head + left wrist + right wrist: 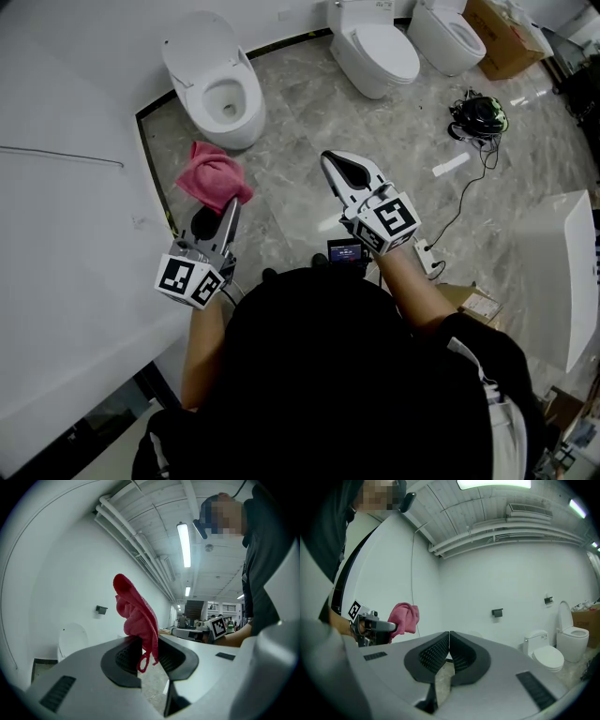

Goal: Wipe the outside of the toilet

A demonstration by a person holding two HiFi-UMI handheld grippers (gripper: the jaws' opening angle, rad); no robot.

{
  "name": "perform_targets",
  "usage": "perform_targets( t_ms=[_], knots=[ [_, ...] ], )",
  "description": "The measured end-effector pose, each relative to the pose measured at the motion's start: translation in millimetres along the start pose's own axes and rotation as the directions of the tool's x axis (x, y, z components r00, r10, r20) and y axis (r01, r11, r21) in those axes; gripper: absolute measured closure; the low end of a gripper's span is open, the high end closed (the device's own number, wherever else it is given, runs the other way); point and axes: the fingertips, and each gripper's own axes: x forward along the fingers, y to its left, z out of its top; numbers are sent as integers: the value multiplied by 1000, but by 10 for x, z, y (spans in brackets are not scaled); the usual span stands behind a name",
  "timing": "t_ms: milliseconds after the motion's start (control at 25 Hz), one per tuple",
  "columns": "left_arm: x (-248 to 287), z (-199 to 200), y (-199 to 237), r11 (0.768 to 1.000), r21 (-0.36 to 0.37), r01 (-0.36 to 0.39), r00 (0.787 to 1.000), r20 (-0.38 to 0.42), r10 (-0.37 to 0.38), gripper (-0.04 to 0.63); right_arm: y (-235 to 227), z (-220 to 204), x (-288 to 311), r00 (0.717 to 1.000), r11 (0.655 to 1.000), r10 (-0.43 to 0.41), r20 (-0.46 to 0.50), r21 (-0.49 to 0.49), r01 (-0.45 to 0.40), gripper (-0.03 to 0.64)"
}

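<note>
A white toilet (217,82) with its lid up stands against the wall at the upper left of the head view. My left gripper (228,208) is shut on a pink cloth (214,174), which bunches above the jaw tips just short of the toilet bowl. In the left gripper view the pink cloth (136,616) sticks up from between the dark pads (125,660), and the toilet (71,641) shows faintly at the left. My right gripper (339,169) is held to the right, shut with nothing in it; its pads (440,654) meet.
Two more white toilets (377,52) (448,36) stand further right along the wall, next to a cardboard box (506,39). A dark helmet (479,114) and a cable (461,211) lie on the marble floor. A white wall panel (66,206) runs along the left.
</note>
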Motion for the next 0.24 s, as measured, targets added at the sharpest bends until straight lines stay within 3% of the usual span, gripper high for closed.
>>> perform_targets(
  t_ms=[240],
  knots=[
    [89, -35, 3, 999, 15, -35, 999, -17, 35, 499, -93, 23, -71, 1000, 999, -26, -5, -32, 26, 583]
  ],
)
